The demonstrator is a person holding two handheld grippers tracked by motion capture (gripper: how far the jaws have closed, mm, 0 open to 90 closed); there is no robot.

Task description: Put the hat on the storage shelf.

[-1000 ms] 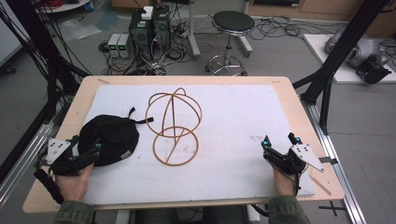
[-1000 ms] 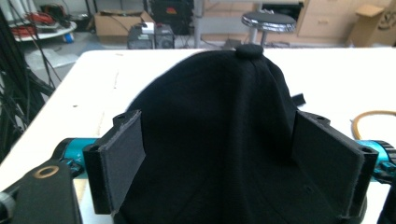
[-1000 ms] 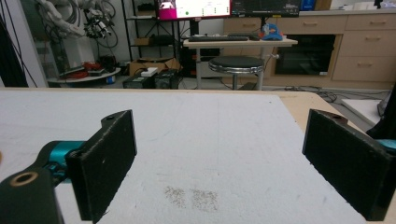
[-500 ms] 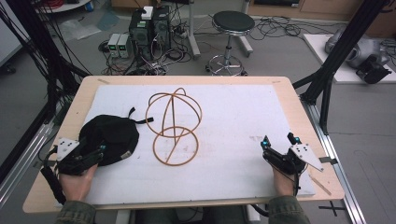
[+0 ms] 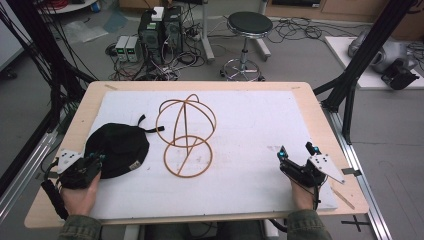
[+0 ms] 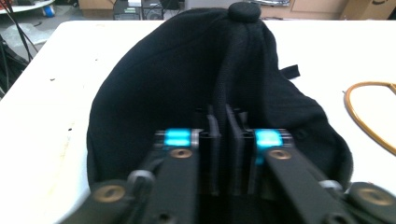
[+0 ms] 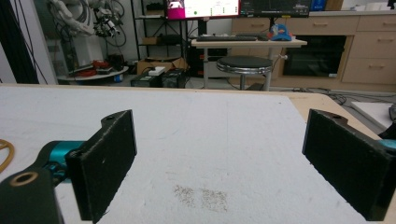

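Observation:
A black cap [image 5: 119, 149] lies on the white mat at the table's left. My left gripper [image 5: 96, 161] is at the cap's near edge, its jaws shut on a fold of the black fabric [image 6: 225, 109]; the cap's top button [image 6: 244, 10] points away from me. A wooden wire hat stand [image 5: 185, 135], a hoop base with a round frame above it, stands mid-table just right of the cap. My right gripper [image 5: 297, 152] rests at the near right of the mat, jaws wide open with nothing between its pads [image 7: 108, 161].
The white mat [image 5: 250, 130] covers most of the wooden table [image 5: 320, 107]. A faint stain [image 7: 201, 196] marks the mat before the right gripper. Beyond the far edge stand a stool [image 5: 248, 30], computer boxes [image 5: 159, 27] and cables on the floor. Black frame posts [image 5: 357, 65] flank the table.
My left gripper has shifted slightly right, in against the cap's near edge. The right gripper and the stand have stayed put.

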